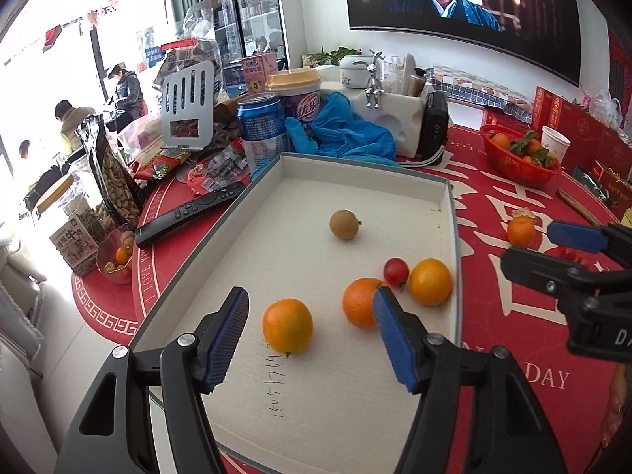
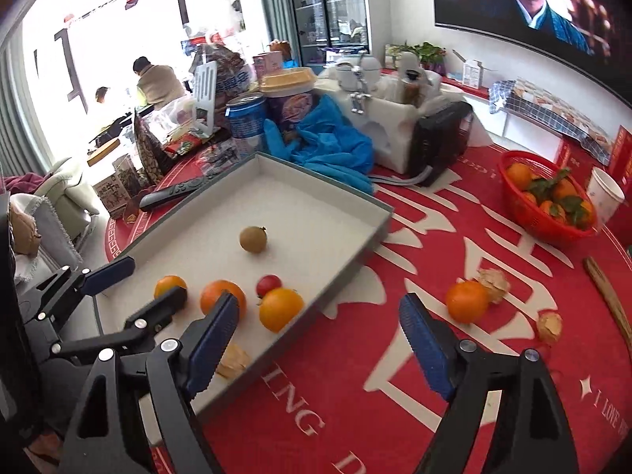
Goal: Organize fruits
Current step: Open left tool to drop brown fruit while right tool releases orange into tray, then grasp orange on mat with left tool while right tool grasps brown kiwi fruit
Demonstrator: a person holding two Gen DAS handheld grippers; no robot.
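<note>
A shallow white box point(image 1: 355, 181) point(image 2: 316, 193) on the red tablecloth holds three oranges point(image 1: 287, 326) point(image 1: 361, 302) point(image 1: 430, 281), a cherry tomato point(image 1: 396, 270) point(image 2: 268, 284) and a brown kiwi-like fruit point(image 1: 345, 224) point(image 2: 253, 239). My left gripper point(image 1: 312, 335) is open and empty over the box, its jaws either side of the nearest orange. A loose orange point(image 2: 467, 301) point(image 1: 520, 231) lies on the cloth right of the box. My right gripper point(image 2: 316, 339) is open and empty, low over the cloth near it.
A red basket point(image 2: 525, 213) of leafy tangerines and a paper cup point(image 2: 604, 193) stand at the right. Peel scraps point(image 2: 491, 282) lie by the loose orange. A remote point(image 1: 189, 213), cans, snack bags and blue gloves point(image 1: 339, 126) crowd the box's far side.
</note>
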